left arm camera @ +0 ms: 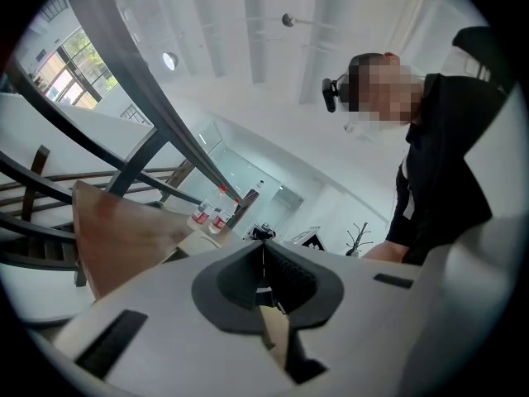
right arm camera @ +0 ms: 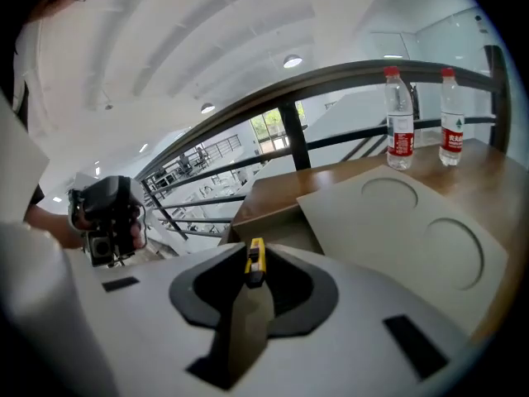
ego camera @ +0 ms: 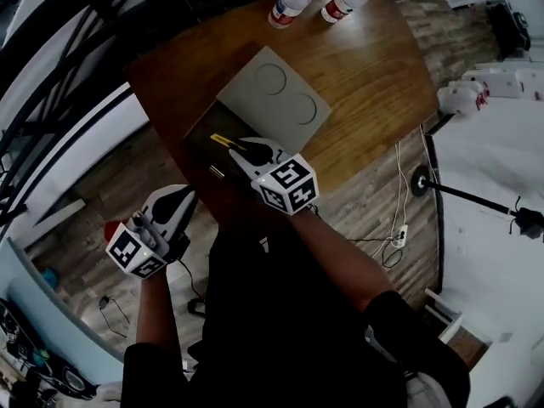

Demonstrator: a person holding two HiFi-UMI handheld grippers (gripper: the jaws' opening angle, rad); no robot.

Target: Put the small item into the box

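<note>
My right gripper (ego camera: 244,150) is shut on a small yellow-and-black item (ego camera: 226,141), held over the open dark box (ego camera: 202,148) at the table's near edge. In the right gripper view the yellow item (right arm camera: 255,260) sticks out between the closed jaws of that gripper (right arm camera: 253,278), with the box (right arm camera: 281,231) just beyond. The box's grey lid (ego camera: 274,98) with two round recesses lies flat behind it. My left gripper (ego camera: 180,201) hangs off the table's left side, shut and empty. In its own view the left gripper (left arm camera: 264,263) tilts upward, jaws pressed together.
Two clear water bottles with red caps (ego camera: 293,0) (ego camera: 347,2) stand at the far edge of the wooden table (ego camera: 374,75). A small pale piece (ego camera: 217,172) lies in the box. Dark railings (ego camera: 59,66) run along the left. A stand and cables (ego camera: 421,182) lie on the floor to the right.
</note>
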